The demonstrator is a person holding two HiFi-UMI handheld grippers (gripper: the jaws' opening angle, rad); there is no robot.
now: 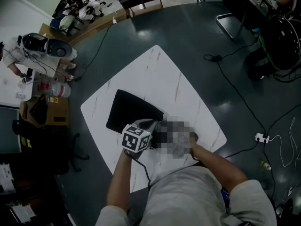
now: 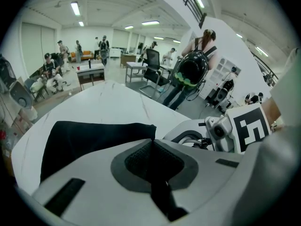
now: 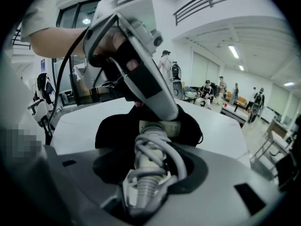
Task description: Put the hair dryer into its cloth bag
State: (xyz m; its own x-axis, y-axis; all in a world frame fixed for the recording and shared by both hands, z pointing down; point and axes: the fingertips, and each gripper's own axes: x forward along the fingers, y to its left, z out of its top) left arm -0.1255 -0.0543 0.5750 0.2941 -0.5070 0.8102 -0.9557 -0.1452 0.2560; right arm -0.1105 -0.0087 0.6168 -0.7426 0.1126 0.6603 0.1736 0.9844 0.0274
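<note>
A black cloth bag (image 1: 129, 109) lies on the white marble table (image 1: 155, 74). My left gripper (image 1: 149, 125) is shut on the edge of the bag's mouth (image 2: 89, 138), jaws pinched together at the cloth (image 2: 153, 142). In the right gripper view the left gripper (image 3: 135, 102) lifts that edge from above. My right gripper (image 3: 146, 185) is shut on the hair dryer (image 3: 153, 149) by its handle, which has the grey cord wound round it. The dryer's front end is hidden inside the bag (image 3: 110, 131). In the head view a mosaic patch covers the right gripper.
The table's near corner lies just below my hands. Cables and a power strip (image 1: 261, 138) lie on the dark floor to the right. A chair (image 1: 235, 18) stands at the back and cardboard boxes (image 1: 47, 109) at the left. A person with a backpack (image 2: 193, 72) stands beyond the table.
</note>
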